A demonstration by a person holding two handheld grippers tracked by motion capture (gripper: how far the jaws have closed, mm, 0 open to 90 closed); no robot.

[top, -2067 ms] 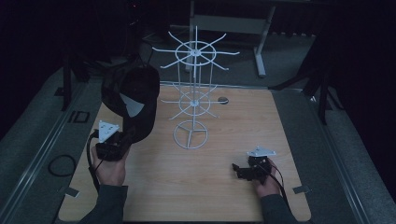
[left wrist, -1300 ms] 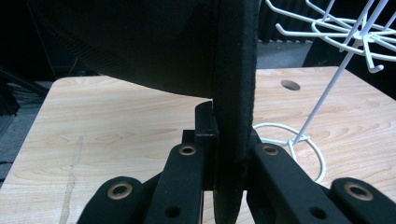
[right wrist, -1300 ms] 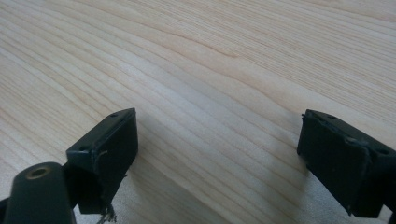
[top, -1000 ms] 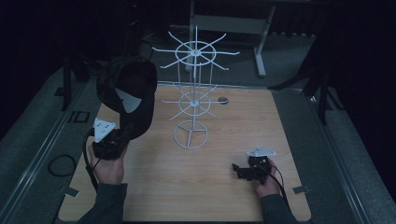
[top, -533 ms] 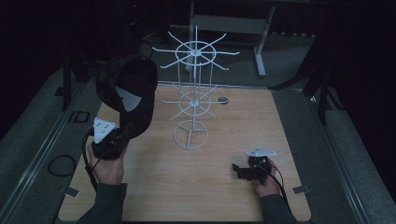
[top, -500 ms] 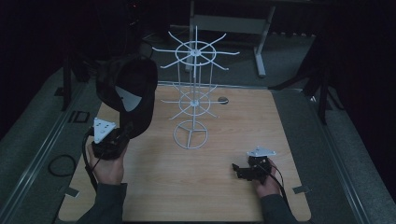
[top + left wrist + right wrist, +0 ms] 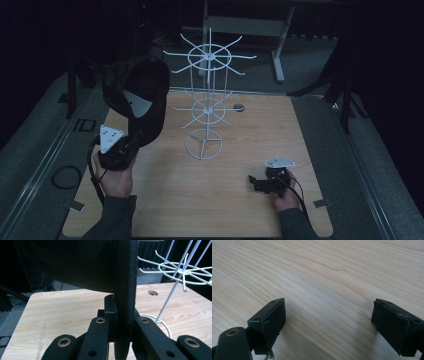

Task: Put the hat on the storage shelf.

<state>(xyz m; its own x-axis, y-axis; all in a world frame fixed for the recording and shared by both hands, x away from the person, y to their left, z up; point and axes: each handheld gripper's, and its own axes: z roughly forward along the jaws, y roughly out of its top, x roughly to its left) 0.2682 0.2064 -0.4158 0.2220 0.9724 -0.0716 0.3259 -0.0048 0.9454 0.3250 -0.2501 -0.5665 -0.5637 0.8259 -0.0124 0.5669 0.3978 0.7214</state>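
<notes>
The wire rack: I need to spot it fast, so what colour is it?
White; the wire rack shows best in the high view.

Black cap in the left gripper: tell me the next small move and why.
Probably carry the black cap right toward the white wire rack. The left gripper pinches its brim, the cap hangs left of the rack's hooks, and the right gripper rests open on the table.

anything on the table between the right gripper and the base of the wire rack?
Nothing: bare wood in the high view between the right gripper and the wire rack base. The right gripper view shows bare table between open jaws.
</notes>
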